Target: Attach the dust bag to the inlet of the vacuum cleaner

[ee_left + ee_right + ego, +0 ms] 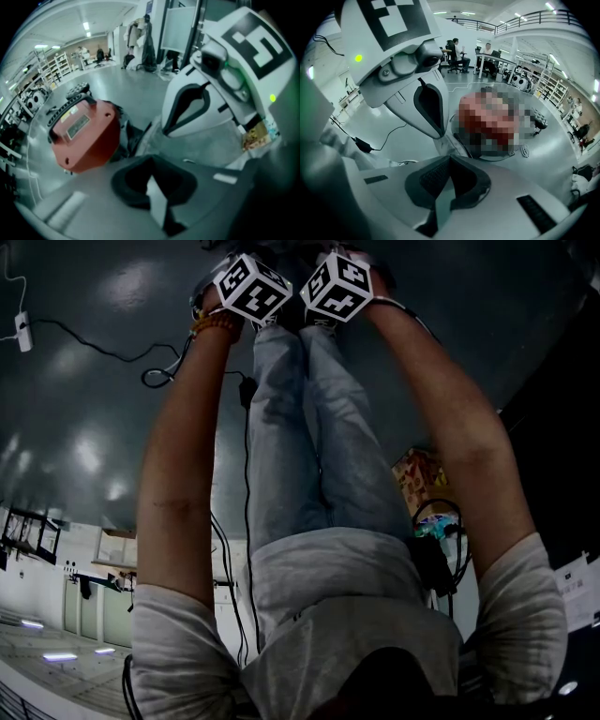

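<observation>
Jaws of left gripper (154,187) and right gripper (447,187) are closed, empty; no dust bag is shown near the red plastic vacuum cleaner (84,136), centre-left.

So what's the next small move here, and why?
Probably open both and reach toward the red vacuum cleaner: the left tool and right tool look shut and empty, side by side, short of it.

A red vacuum (84,136) is recorded lying tilted on the floor, with a label plate on its upper face and a black ribbed part at its far edge. Dark crumpled material, possibly the dust bag (126,135), is noted against its right side.
</observation>
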